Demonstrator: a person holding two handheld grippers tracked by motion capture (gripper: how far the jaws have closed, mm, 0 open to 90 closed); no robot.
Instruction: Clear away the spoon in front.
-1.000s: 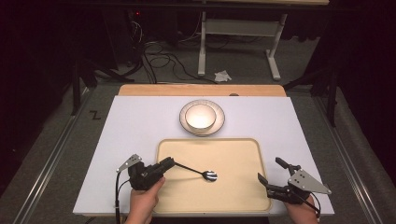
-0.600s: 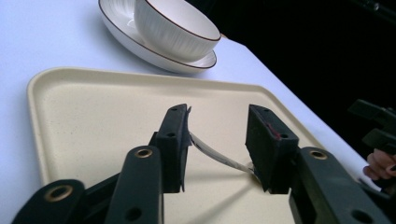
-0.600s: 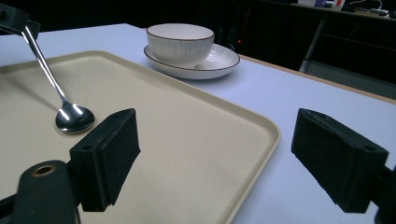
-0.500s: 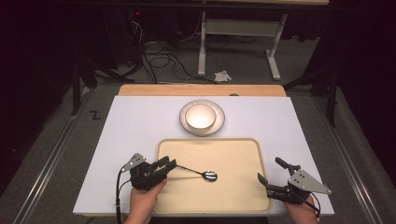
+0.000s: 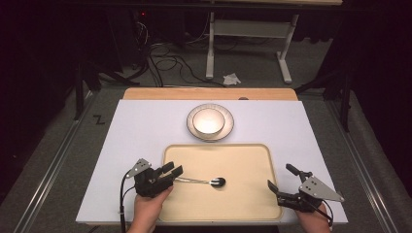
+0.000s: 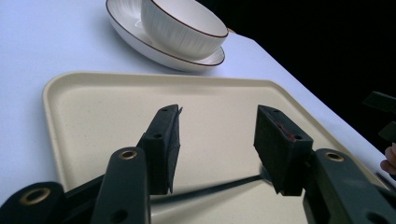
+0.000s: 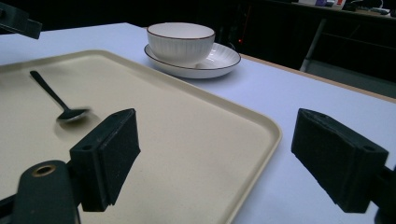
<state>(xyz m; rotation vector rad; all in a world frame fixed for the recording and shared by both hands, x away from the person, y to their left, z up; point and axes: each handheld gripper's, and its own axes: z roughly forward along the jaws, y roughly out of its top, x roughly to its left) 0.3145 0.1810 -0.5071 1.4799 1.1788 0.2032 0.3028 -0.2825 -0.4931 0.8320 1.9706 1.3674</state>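
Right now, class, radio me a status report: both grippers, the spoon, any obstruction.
Left gripper jaws just been opening, dark metal spoon loose on beige plastic tray. Right gripper open, empty. White ribbed bowl on saucer, well clear.

The white table (image 5: 136,141) carries a beige tray (image 5: 252,204) near and a saucer (image 5: 230,130) far.

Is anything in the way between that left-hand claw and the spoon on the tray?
Nothing visible. The spoon lies on the tray, its handle running between the left gripper's jaws, which have just been opening and stand apart from it.
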